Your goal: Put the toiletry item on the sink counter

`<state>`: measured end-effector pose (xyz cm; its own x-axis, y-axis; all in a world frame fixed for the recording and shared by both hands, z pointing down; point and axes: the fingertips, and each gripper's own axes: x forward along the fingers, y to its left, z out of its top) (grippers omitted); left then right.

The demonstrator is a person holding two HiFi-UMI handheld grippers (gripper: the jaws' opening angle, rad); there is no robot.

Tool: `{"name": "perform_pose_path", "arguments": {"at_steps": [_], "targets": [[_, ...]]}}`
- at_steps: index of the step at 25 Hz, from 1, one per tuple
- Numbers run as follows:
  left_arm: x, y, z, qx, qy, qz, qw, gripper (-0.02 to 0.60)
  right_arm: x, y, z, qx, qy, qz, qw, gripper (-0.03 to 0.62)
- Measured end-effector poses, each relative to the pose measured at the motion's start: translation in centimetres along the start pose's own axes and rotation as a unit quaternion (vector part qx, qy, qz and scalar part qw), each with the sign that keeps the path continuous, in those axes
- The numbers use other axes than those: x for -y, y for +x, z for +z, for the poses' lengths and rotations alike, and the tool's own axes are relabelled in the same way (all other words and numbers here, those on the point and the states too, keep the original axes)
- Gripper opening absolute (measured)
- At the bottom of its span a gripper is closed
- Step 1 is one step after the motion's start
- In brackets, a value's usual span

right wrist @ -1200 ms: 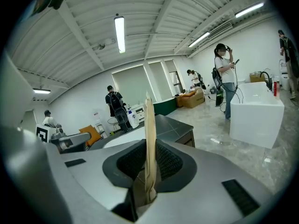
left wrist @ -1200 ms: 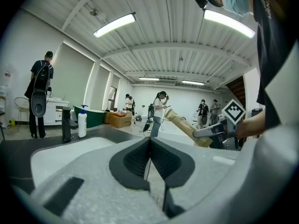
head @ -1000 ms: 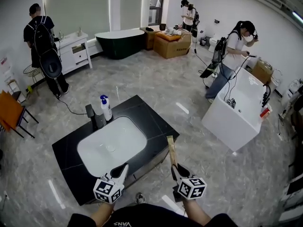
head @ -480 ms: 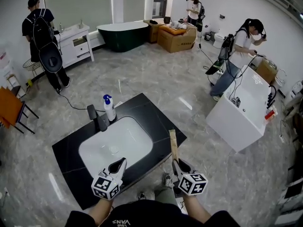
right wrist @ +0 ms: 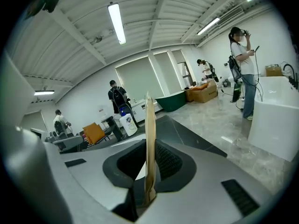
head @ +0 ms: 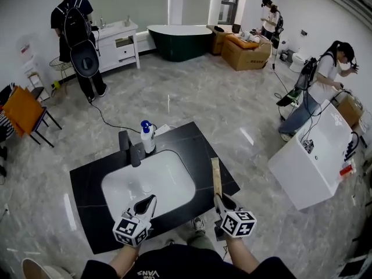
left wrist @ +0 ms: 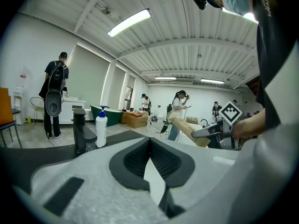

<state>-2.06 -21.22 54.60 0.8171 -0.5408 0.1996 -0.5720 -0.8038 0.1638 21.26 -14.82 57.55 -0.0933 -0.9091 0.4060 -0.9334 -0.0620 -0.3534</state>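
Surface: glossy black counter (head: 87, 179), smooth oval white basin (head: 157, 179), right ahead of both claws | Room: polished grey marble floor (head: 197, 97) | Left claw (head: 150, 199): jaws pressed together, empty | Right claw (head: 220, 198): clamped on flat tan toiletry item (head: 215, 176), sticking straight out ahead, above the counter.

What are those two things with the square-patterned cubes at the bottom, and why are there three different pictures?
A person holds a grabbing tool in each hand; the patterned cubes are part of those tools. One picture comes from a camera on the person's head, looking down. The other two come from little cameras riding on each tool. Below stands a black sink counter with a white basin, a black tap and a white pump bottle with a blue top. The right gripper pinches a flat tan paper packet between its fingers. The left gripper is closed, with nothing in it.
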Motion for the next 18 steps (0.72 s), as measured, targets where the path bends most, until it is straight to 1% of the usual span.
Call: {"name": "perform_pose_path", "arguments": {"at_steps": [7,11,18], "targets": [[-1.4,3.5,1.6,0.011,-0.008,0.056,0.9984,0.008,2.0,5.8,2.6,-0.034,-0.034,0.046,0.998,0.058],[-2.2,5.0,1.7,0.014,-0.017,0.089,0.9958,0.008,2.9,8.9,3.5,-0.053,-0.053,0.071,0.995,0.058],[-2.6,7.2,1.3,0.016,-0.027,0.131,0.9909,0.008,4.6,13.4,4.0,-0.086,-0.079,0.103,0.988,0.057]]}}
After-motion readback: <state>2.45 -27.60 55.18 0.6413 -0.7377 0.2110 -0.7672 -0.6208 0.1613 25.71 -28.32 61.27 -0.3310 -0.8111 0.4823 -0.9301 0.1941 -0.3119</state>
